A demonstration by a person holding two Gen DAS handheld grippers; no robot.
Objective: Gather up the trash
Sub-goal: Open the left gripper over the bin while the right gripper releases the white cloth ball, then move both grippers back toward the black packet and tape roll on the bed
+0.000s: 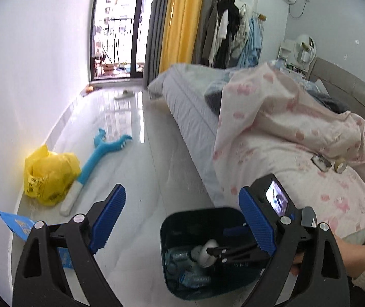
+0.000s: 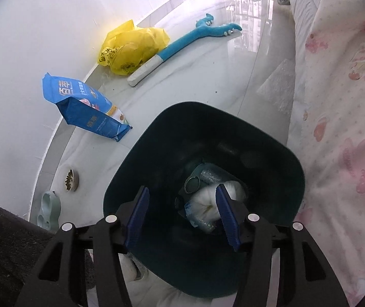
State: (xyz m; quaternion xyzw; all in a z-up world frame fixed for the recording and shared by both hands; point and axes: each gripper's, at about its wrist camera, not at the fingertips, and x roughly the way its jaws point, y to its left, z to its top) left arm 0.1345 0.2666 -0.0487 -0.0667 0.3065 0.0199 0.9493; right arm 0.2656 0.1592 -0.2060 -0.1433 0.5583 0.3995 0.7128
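A dark teal bin (image 2: 157, 122) stands on the pale floor beside the bed. Inside it lie a crumpled white wad (image 2: 205, 202), a clear plastic bottle (image 2: 209, 176) and a cardboard roll (image 2: 191, 183). My right gripper (image 2: 182, 189) hangs over the bin's mouth, pointing down, open, with nothing between its blue pads; the wad lies below them. My left gripper (image 1: 182, 192) is higher and wide open, holding nothing, above the bin (image 1: 167, 230). A yellow plastic bag (image 1: 46, 174) and a blue pouch (image 2: 87, 107) lie by the wall.
A blue plush toy (image 2: 195, 38) lies next to the yellow bag (image 2: 131, 48). The bed (image 1: 285, 140) with a pink-patterned cover borders the right side, a tape roll (image 1: 340, 165) on it. A pet food bowl (image 2: 70, 177) and a green double bowl (image 2: 49, 209) stand by the wall.
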